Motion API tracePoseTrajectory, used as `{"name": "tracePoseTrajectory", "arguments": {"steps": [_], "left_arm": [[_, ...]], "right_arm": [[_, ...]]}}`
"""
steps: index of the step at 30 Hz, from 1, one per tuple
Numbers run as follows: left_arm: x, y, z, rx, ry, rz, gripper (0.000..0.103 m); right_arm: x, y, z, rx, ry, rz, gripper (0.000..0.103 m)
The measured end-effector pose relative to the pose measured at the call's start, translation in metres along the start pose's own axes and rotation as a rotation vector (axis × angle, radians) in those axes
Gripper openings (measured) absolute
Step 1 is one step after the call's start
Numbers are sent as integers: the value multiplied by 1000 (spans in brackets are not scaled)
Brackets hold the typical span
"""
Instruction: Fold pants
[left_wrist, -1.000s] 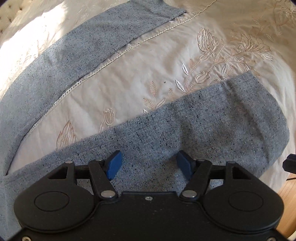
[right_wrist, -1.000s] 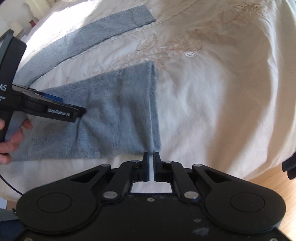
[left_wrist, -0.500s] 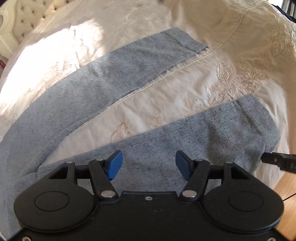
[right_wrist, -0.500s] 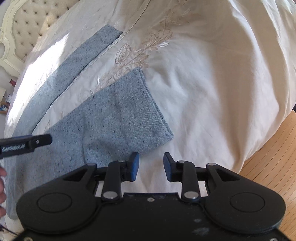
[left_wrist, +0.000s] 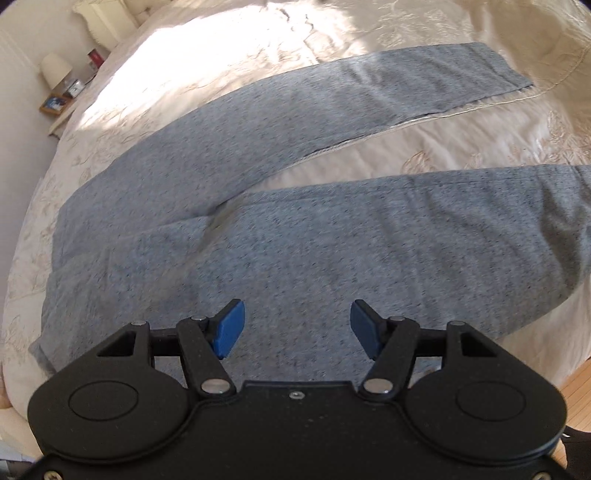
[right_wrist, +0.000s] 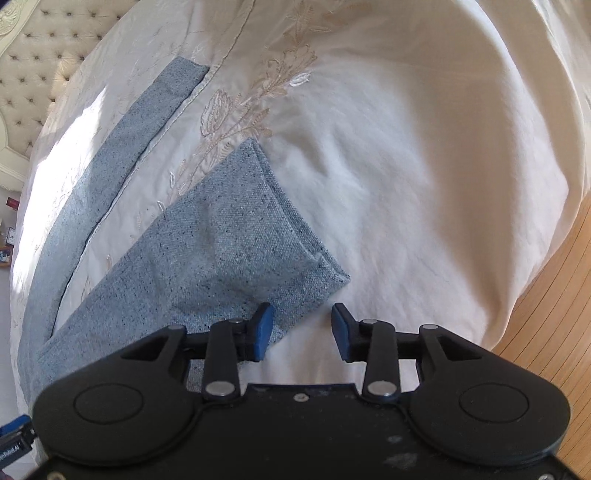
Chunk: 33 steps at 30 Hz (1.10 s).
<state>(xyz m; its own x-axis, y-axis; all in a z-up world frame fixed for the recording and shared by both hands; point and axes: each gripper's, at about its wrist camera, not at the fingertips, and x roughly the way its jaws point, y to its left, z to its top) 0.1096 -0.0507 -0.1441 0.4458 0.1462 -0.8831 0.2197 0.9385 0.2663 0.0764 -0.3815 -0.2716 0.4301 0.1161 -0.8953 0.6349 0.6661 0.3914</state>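
- Folding hasn't started: pants (left_wrist: 295, 236) lie flat on the bed (left_wrist: 461, 147), legs splayed in a V, not stacked.
- Left gripper (left_wrist: 297, 326) is spread, holding nothing, above the near leg's thigh.
- Right gripper (right_wrist: 302, 330) is spread too, empty, just beside the near leg's cuff (right_wrist: 295, 229).
- We should pinch cuff and thigh edge together, lift low, and lay this leg onto the far leg (right_wrist: 122, 147), seams aligned.
- Risk: grabbing only the top layer.

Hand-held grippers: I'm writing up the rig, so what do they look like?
Both alike: the left hand-held gripper and right hand-held gripper have matte black bodies with two round bulges, black linkage arms on silver pivot pins, and blue pads on the fingers. The right body looks scuffed.
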Motion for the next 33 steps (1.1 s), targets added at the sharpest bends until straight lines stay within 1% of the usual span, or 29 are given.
{"name": "tracePoseTrajectory", "arguments": {"steps": [3, 4, 5, 6, 10, 12, 15, 19, 24, 28, 31, 33], "left_arm": [[0, 19, -9, -58, 14, 15, 67], [1, 25, -11, -76, 19, 23, 67], [1, 31, -13, -91, 23, 31, 67], [1, 38, -16, -107, 24, 38, 67], [2, 64, -27, -186, 36, 62, 67], [3, 81, -35, -237, 50, 72, 67], [7, 107, -49, -332, 78, 79, 67], [10, 150, -71, -481, 105, 102, 67], [15, 203, -98, -633, 122, 141, 67], [23, 241, -112, -706, 108, 162, 67], [41, 264, -115, -718, 135, 158, 67], [56, 278, -118, -721, 154, 142, 67]], "right_arm": [[4, 4, 5, 40, -14, 22, 40], [4, 6, 6, 47, -16, 29, 38], [2, 6, 5, 47, -19, 38, 34], [-1, 7, 4, 44, -21, 52, 11], [-30, 15, -2, -14, -56, 24, 9], [-49, 21, -7, -66, -77, 14, 8], [-69, 30, -11, -111, -95, 0, 8], [-84, 40, -14, -116, -119, -40, 8], [-91, 50, -16, -129, -109, -74, 8], [-94, 63, -15, -147, -116, -99, 8], [-98, 71, -15, -131, -132, -120, 8], [-99, 80, -15, -132, -142, -132, 8]]}}
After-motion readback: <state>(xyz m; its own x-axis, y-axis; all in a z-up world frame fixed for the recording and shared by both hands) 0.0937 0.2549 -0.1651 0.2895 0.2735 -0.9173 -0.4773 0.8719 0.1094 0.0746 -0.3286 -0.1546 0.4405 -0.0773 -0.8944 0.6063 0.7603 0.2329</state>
